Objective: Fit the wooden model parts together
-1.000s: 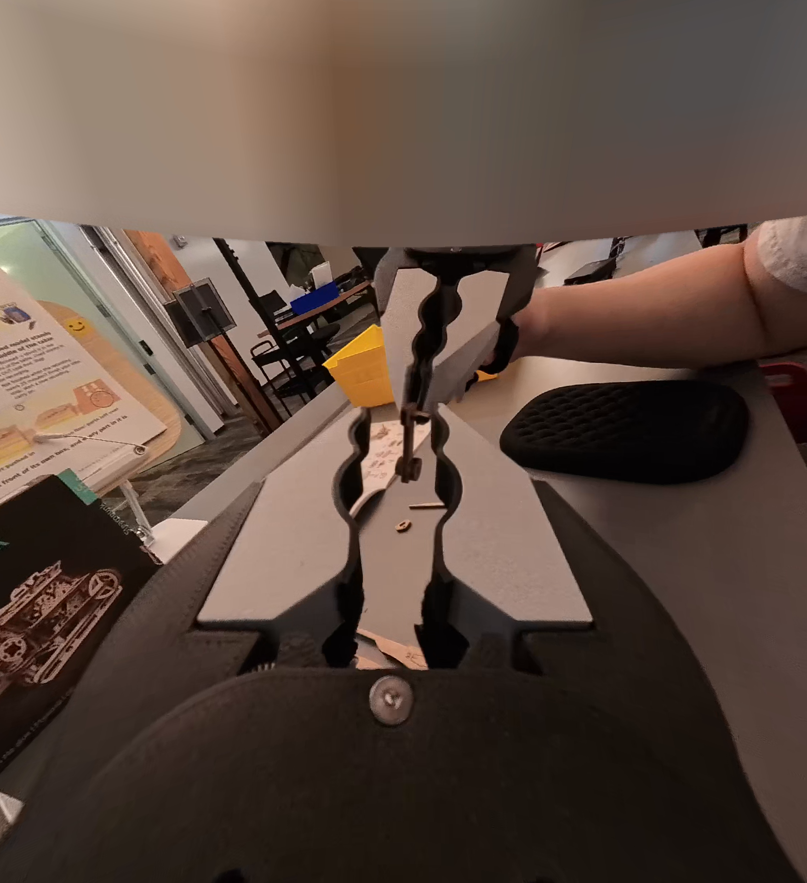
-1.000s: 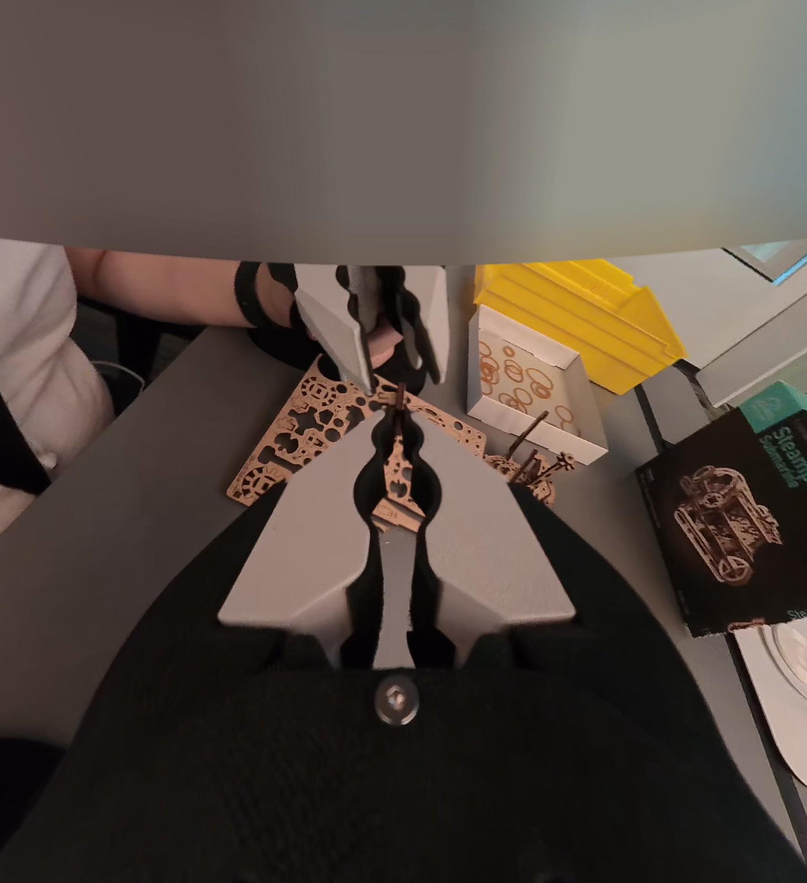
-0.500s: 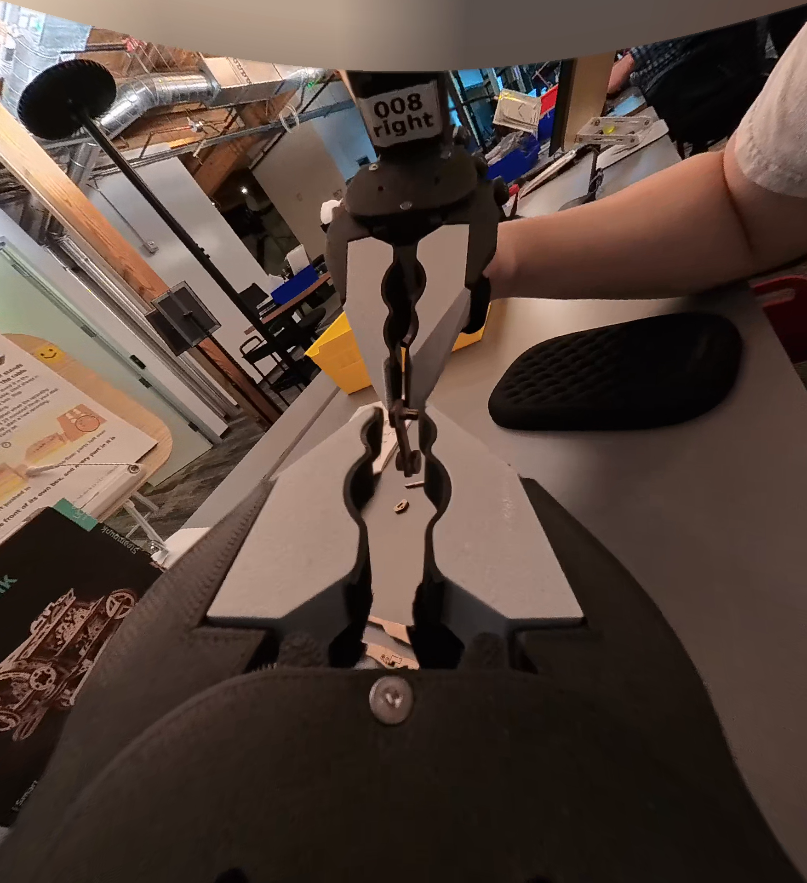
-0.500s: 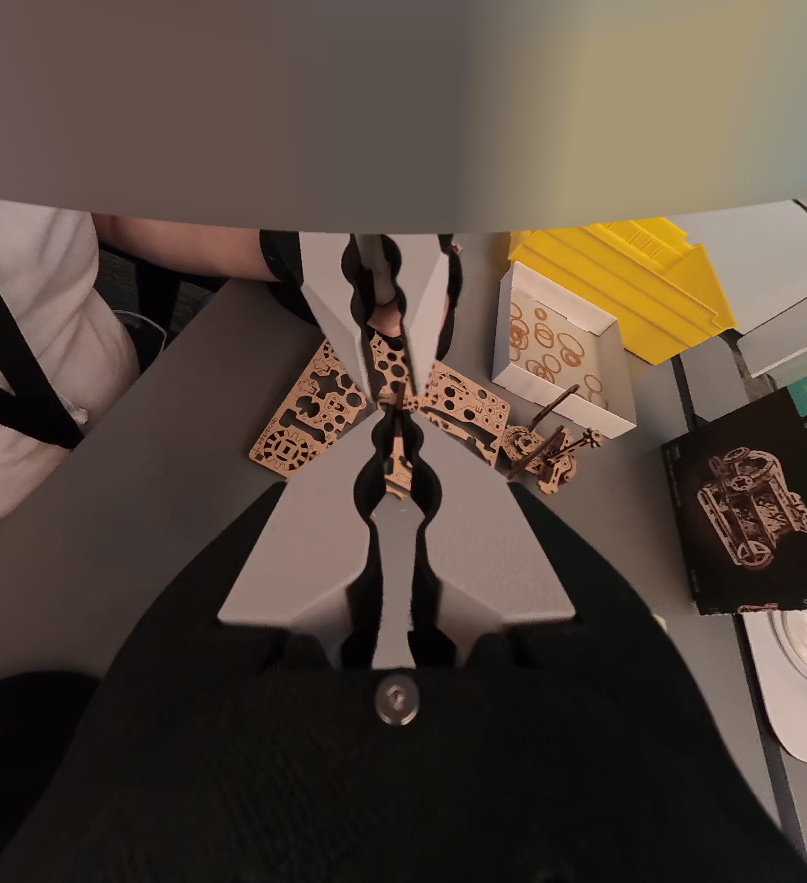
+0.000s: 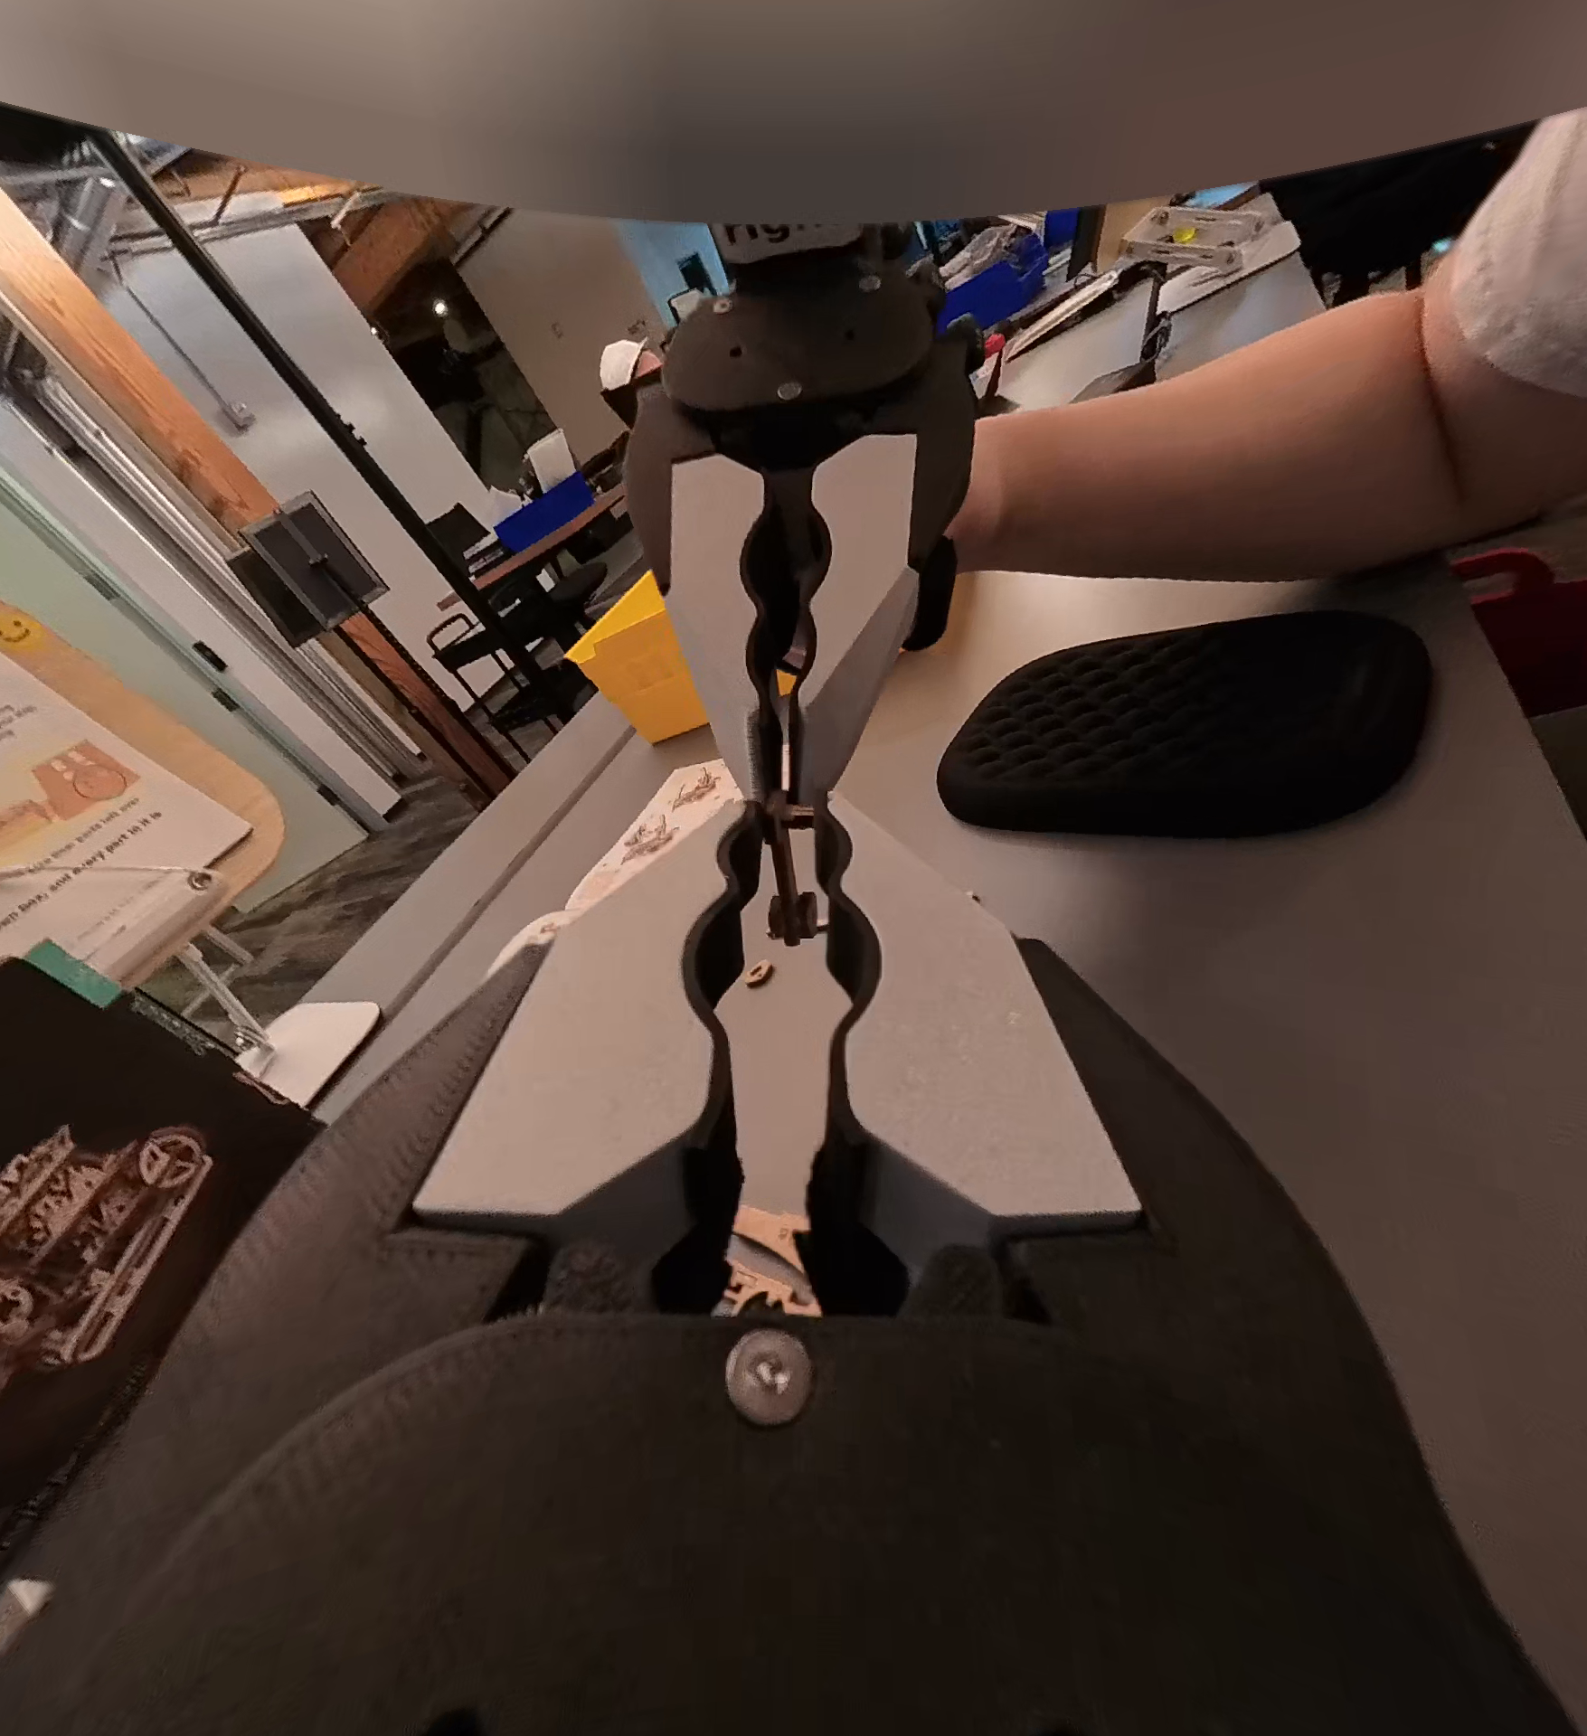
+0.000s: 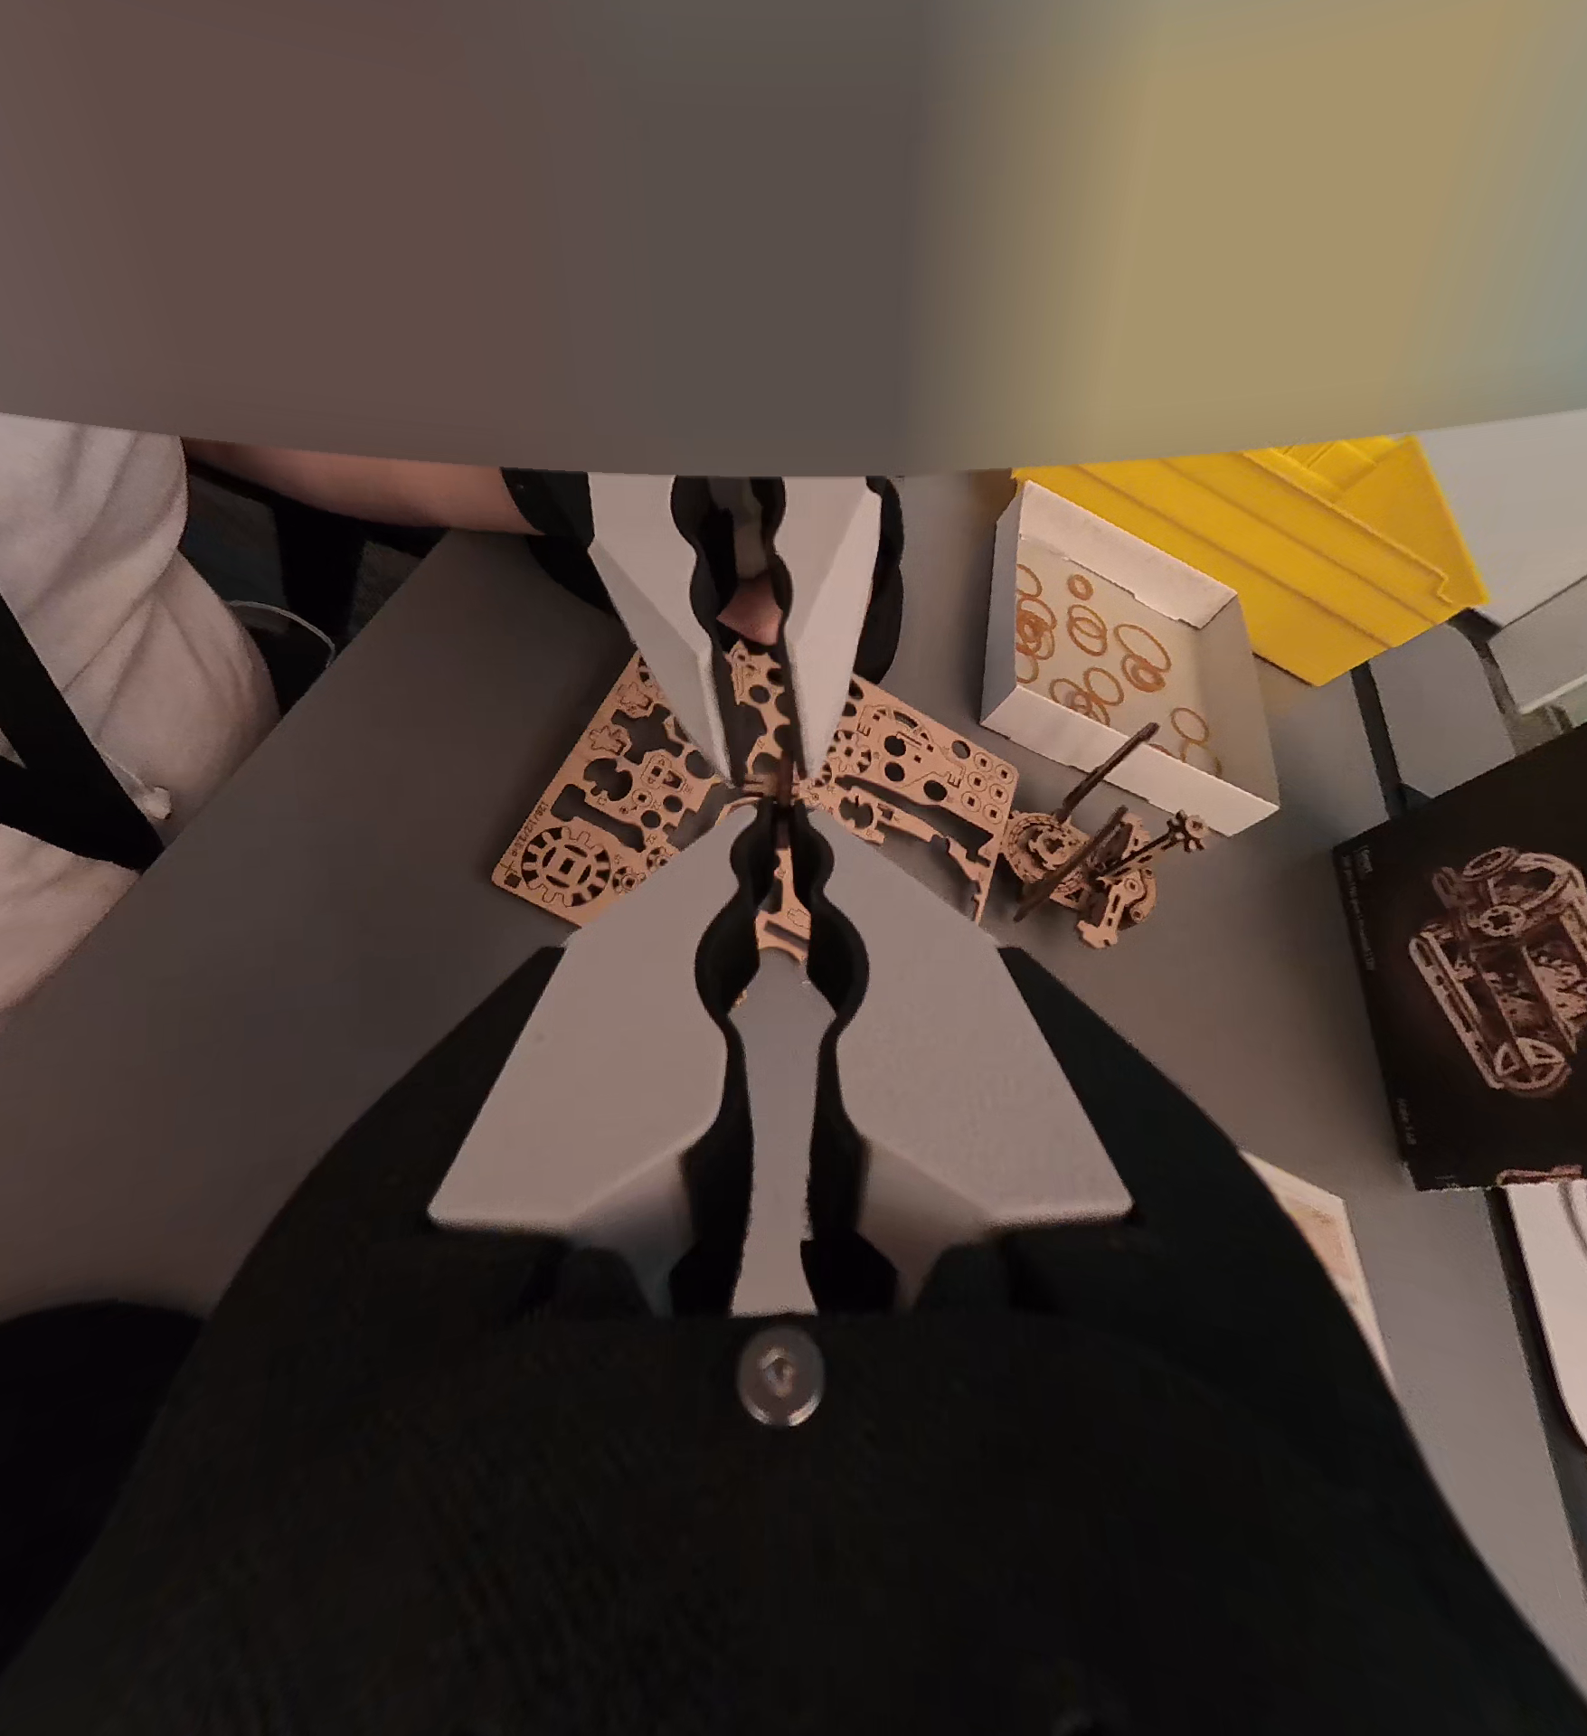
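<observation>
Right wrist view: the grey tabletop (image 6: 320, 939) carries a flat laser-cut plywood parts sheet (image 6: 583, 845) at centre, lying under both grippers' tips. Right of the sheet, just beside it, stands a small part-built wooden model assembly (image 6: 1090, 869). Behind the assembly sits an open white cardboard box (image 6: 1137, 751) with thin wooden rings (image 6: 1090, 648) in it. A yellow plastic bin (image 6: 1259, 564) is behind the box, farther right. A black printed kit box (image 6: 1513, 958) lies at the right edge, near side. Left wrist view: a black textured pad (image 5: 1184, 723) lies far right on the table; a small loose wooden washer (image 5: 757, 975) rests on the table between the near fingers.
</observation>
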The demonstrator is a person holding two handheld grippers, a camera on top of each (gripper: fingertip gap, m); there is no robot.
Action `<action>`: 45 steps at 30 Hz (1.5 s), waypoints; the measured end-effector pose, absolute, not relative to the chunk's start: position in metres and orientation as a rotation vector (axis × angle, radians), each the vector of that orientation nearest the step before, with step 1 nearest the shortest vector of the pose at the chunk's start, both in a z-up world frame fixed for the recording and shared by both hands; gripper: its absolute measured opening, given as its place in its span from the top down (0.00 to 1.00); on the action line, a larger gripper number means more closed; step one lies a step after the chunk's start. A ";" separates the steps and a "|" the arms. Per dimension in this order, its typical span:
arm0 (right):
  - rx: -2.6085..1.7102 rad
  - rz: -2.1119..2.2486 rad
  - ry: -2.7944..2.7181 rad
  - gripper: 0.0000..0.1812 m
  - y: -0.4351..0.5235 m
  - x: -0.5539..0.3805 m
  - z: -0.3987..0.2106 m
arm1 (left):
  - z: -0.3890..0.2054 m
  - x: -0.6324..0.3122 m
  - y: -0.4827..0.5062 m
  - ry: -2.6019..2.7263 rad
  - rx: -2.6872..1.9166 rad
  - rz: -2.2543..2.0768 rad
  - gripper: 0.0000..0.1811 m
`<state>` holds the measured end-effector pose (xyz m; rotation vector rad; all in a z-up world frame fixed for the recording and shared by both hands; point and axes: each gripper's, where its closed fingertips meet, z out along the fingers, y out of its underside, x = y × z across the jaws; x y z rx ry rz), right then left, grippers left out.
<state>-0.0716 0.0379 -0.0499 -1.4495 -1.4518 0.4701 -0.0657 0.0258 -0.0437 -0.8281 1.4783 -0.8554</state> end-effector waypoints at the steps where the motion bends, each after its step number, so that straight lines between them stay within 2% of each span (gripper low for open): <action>1: -1.458 0.493 -1.437 1.00 0.040 -0.069 -0.051 | -0.044 -0.064 0.028 1.462 -0.852 -0.862 0.95; 3: -1.489 0.543 -1.405 1.00 0.045 -0.062 -0.054 | -0.044 -0.062 0.035 1.429 -0.913 -0.876 0.83; 4: -1.505 0.577 -1.384 1.00 0.048 -0.059 -0.056 | -0.046 -0.061 0.036 1.436 -0.952 -0.916 0.82; 12: -1.458 0.821 -1.243 1.00 0.052 -0.045 -0.039 | -0.045 -0.047 0.052 1.427 -1.185 -1.202 0.88; 19: -1.454 0.797 -1.183 1.00 0.062 -0.030 -0.046 | -0.053 -0.021 0.057 1.574 -1.158 -1.062 1.00; 21: -1.446 0.793 -1.149 1.00 0.066 -0.022 -0.046 | -0.053 -0.014 0.059 1.589 -1.168 -1.068 1.00; 24: -1.456 0.641 -1.067 0.90 0.080 0.008 -0.042 | -0.046 -0.005 0.078 1.506 -1.258 -1.121 1.00; 31: -1.528 0.577 -0.915 0.92 0.088 0.054 -0.059 | -0.043 0.008 0.139 1.055 -1.669 -1.630 1.00; 40: -1.619 0.550 -0.985 0.92 0.099 0.038 -0.089 | -0.077 0.016 0.141 1.047 -1.829 -1.569 1.00; 45: -1.606 0.501 -1.006 0.92 0.113 0.043 -0.083 | -0.092 0.016 0.152 0.976 -1.912 -1.502 1.00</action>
